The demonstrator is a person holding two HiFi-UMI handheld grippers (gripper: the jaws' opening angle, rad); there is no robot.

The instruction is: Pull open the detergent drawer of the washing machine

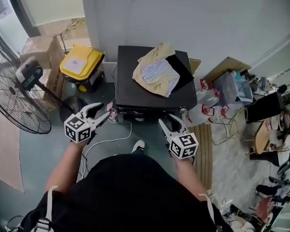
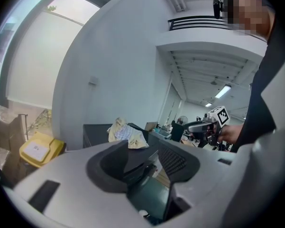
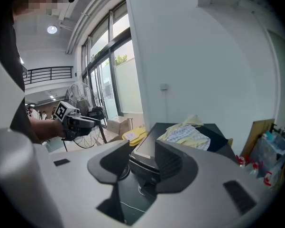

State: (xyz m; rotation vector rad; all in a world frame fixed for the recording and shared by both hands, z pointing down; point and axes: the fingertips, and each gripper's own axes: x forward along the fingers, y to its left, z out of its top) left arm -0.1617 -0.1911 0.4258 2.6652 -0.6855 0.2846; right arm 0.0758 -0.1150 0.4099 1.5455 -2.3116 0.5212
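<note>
The black washing machine (image 1: 135,88) stands against the white wall, seen from above, with a yellow and white cloth (image 1: 157,71) lying on its top. Its front face and the detergent drawer are hidden in the head view. My left gripper (image 1: 105,113) hovers in front of the machine's near left corner, jaws open and empty. My right gripper (image 1: 168,123) hangs before the near right corner, also open and empty. The left gripper view looks between its jaws (image 2: 144,158) toward the machine (image 2: 97,134). In the right gripper view the gripper (image 3: 142,158) points at the machine's top front edge (image 3: 147,151).
A large standing fan (image 1: 14,100) is at the left, with a yellow bin (image 1: 82,64) and cardboard boxes (image 1: 38,50) behind it. Water bottles (image 1: 207,105) and a wooden board (image 1: 205,149) sit right of the machine. A white cable (image 1: 111,139) lies on the floor.
</note>
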